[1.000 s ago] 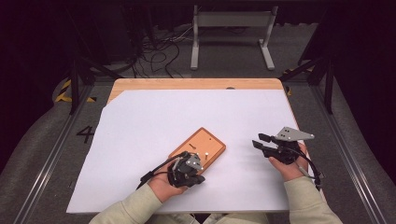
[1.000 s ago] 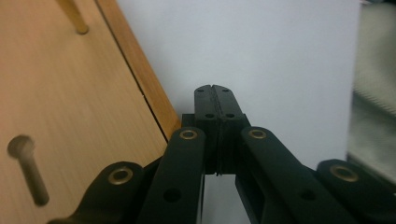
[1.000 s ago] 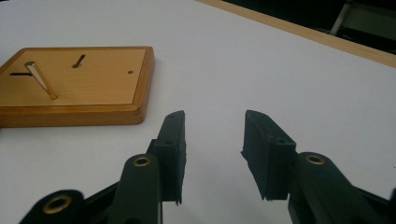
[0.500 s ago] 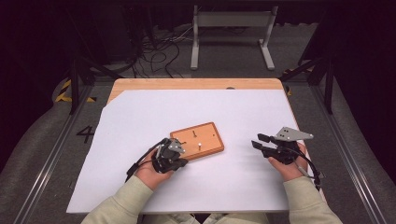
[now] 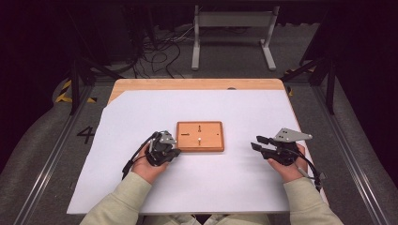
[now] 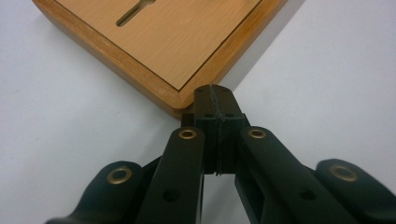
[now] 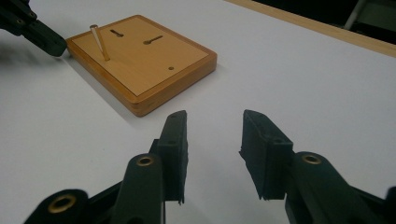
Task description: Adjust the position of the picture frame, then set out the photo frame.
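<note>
A flat wooden board (image 5: 200,136) with two keyhole slots lies square on the white sheet (image 5: 211,187); a thin peg (image 7: 99,43) stands up from it. My left gripper (image 5: 174,152) is shut with nothing in it, and its tips (image 6: 215,93) rest against the board's near-left corner (image 6: 187,37). That gripper also appears at the far left of the right gripper view (image 7: 44,39), beside the board (image 7: 149,56). My right gripper (image 5: 256,143) hovers to the right of the board, apart from it. Its jaws (image 7: 215,130) stand open over bare sheet, nothing between them.
The white sheet covers most of a wooden tabletop (image 5: 197,84), whose far edge stays bare. Beyond it on the dark floor are a metal stand (image 5: 232,21) and loose cables (image 5: 159,47). Rails run along both table sides.
The board has turned from a diagonal position to square with the table and shifted slightly away. My left gripper has moved left and away along its near-left corner. The right gripper stayed put.
</note>
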